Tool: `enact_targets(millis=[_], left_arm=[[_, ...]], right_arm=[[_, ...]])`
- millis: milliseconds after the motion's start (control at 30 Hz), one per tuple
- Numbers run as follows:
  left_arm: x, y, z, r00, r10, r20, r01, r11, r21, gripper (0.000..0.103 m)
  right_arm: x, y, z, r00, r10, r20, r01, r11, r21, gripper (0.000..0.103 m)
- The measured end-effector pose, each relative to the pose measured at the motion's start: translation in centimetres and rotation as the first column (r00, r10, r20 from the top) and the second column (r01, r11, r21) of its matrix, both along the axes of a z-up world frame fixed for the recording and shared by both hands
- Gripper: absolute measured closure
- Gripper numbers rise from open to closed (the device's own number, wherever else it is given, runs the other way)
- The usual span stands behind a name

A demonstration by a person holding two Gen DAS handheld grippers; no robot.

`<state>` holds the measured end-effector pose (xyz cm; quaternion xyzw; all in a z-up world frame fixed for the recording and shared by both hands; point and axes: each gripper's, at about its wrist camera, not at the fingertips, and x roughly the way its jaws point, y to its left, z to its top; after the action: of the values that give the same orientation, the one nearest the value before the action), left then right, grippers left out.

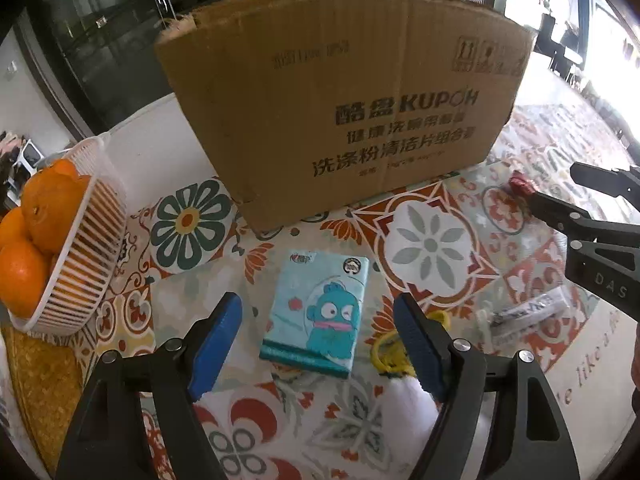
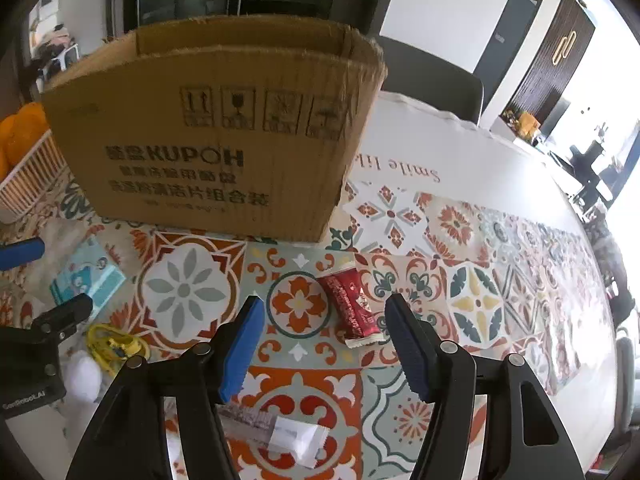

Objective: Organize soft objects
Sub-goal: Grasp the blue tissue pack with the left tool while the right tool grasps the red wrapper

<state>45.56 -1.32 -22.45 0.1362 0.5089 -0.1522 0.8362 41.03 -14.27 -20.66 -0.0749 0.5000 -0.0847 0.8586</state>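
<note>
A table [image 2: 460, 152] carries a tablecloth [image 1: 432, 240] printed with tile patterns of flowers in orange, red, teal and grey, with a plain white border that bears a line of script along the far edge and the right side. Toward the far edge stands an open cardboard box [image 1: 344, 112], brown, with dark printed lettering and handling symbols on its near wall. At the left edge sits a white slatted basket [image 1: 80, 240] holding oranges [image 1: 44, 216]. In front of the box a light blue tissue pack [image 1: 316, 312] with a cartoon figure lies flat on the cloth; the left gripper [image 1: 320, 344] hangs over it with its blue-padded jaws spread wide, the pack between them but not touched. Just right of the pack lie a yellow tangled cord [image 1: 384, 352] and something soft and white [image 1: 404, 404] at the near edge. Further right a red snack packet [image 2: 352, 308] lies on the cloth, near the right gripper [image 2: 324, 344], whose jaws also stand apart and hold nothing. A small white sachet [image 2: 280, 436] lies below that gripper, toward the near edge. Behind the table are a dark glass-fronted cabinet [image 1: 112, 32], a dark chair back [image 2: 432, 80], white walls and a dark door [image 2: 508, 32]; bright daylight washes out the right side of the room.
</note>
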Motion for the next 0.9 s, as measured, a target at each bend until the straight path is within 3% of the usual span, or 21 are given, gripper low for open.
enact_targets(millis=[300, 467, 633, 900], left_arm=[[1.0, -0.1, -2.0, 1.0, 0.009, -0.02, -0.009, 1.0, 0.019, 0.026], [1.4, -0.3, -2.9, 0.999, 0.017, -0.038, -0.016, 0.999, 0.03, 0.033], [1.8, -0.7, -3.5, 0.999, 0.015, -0.052, -0.014, 0.999, 0.032, 0.042], [2.3, -1.0, -3.9, 0.998, 0.026, -0.058, -0.024, 0.999, 0.029, 0.045]], right_arm=[[1.2, -0.6, -2.2, 0.998, -0.051, -0.031, 0.049, 0.998, -0.035, 0.039], [2.0, -1.4, -3.5, 0.997, -0.069, -0.046, 0.067, 0.997, -0.032, 0.038], [2.9, -2.0, -4.3, 0.997, -0.055, -0.049, 0.055, 0.998, 0.007, 0.038], [5.0, -4.0, -6.0, 0.996, -0.052, -0.075, 0.059, 0.994, 0.097, 0.038]])
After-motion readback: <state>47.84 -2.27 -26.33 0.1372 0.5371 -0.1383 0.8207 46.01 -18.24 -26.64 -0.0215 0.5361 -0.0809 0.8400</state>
